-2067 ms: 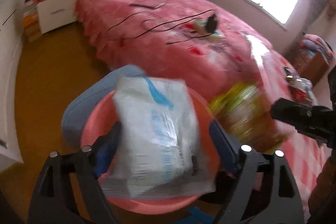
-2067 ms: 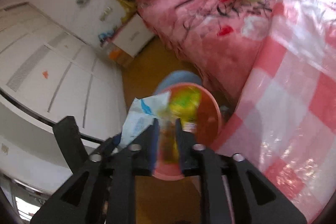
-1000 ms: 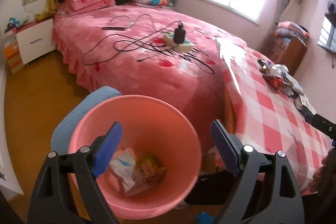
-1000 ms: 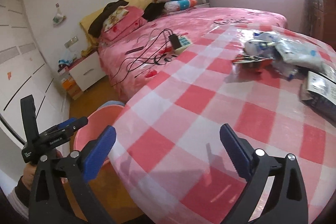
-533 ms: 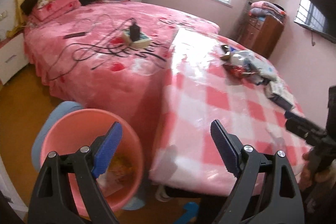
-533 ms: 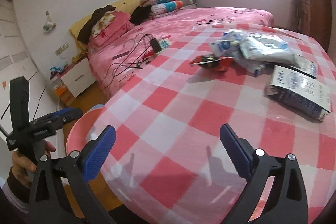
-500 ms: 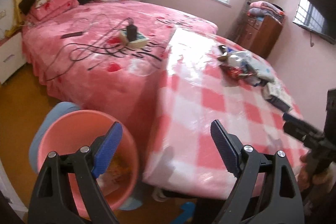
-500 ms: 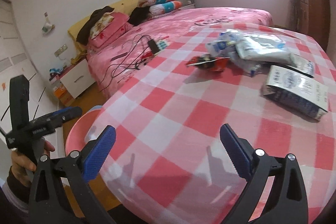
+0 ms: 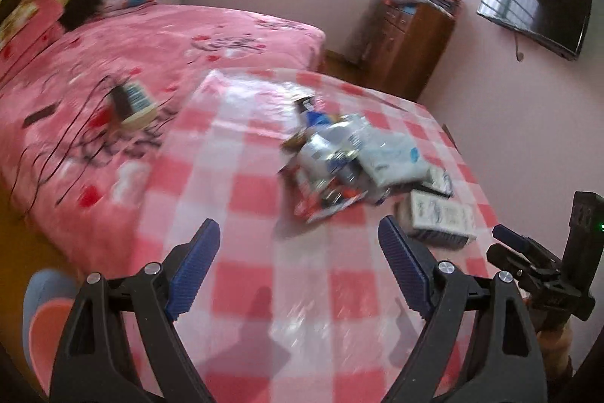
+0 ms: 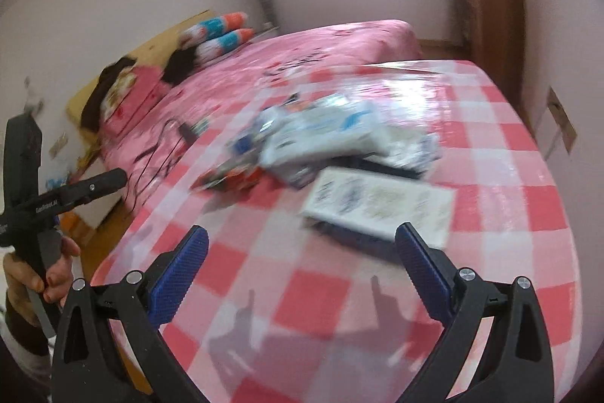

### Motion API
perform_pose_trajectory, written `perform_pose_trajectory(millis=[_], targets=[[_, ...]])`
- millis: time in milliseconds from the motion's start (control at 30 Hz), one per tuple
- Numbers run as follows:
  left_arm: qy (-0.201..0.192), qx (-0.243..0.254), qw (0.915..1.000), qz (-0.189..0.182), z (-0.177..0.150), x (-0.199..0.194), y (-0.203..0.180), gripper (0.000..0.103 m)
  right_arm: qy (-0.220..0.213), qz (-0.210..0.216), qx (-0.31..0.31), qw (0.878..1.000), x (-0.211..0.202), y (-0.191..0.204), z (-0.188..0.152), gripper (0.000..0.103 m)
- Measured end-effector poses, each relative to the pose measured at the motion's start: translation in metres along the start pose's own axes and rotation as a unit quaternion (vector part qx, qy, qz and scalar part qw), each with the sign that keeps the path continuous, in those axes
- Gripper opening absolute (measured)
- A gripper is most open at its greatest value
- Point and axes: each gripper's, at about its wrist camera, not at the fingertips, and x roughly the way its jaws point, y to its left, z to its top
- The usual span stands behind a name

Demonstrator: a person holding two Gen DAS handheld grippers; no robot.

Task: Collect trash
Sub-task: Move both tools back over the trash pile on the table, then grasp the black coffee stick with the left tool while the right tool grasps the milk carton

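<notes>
A pile of trash wrappers [image 9: 339,153] lies on the red-and-white checked table [image 9: 264,289], with a flat white packet [image 9: 441,218] at its near right. My left gripper [image 9: 298,263] is open and empty above the table's near part, short of the pile. My right gripper [image 10: 302,274] is open and empty above the table; the white packet [image 10: 381,203] lies just ahead of it, the wrapper pile [image 10: 313,138] beyond. The pink bin's rim [image 9: 41,331] shows at the lower left of the left wrist view.
A pink bed [image 9: 113,63] with cables and a power strip [image 9: 132,101] stands left of the table. A wooden dresser [image 9: 407,48] is at the back. A wall TV [image 9: 540,6] hangs on the right.
Both grippers dropped their wrappers into the pink bin and opened. They have since swung right, away from the bin, toward the trash pile on the table.
</notes>
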Motion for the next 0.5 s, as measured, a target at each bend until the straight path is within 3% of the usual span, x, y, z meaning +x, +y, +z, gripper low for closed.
perform_pose_trajectory(millis=[300, 433, 500], targets=[[0.022, 0.011, 0.9997, -0.004, 0.087, 0.083, -0.046, 0.087, -0.023, 0.006, 0.092, 0.995, 0.013, -0.088, 0.053, 0.098], [0.045, 0.011, 0.9989, 0.004, 0.121, 0.132, -0.06, 0.087, -0.01, 0.04, 0.124, 0.991, 0.041, -0.118, 0.072, 0.098], [0.059, 0.004, 0.9981, 0.015, 0.137, 0.16, -0.06, 0.086, 0.0, 0.056, 0.137, 0.989, 0.057, -0.128, 0.078, 0.093]])
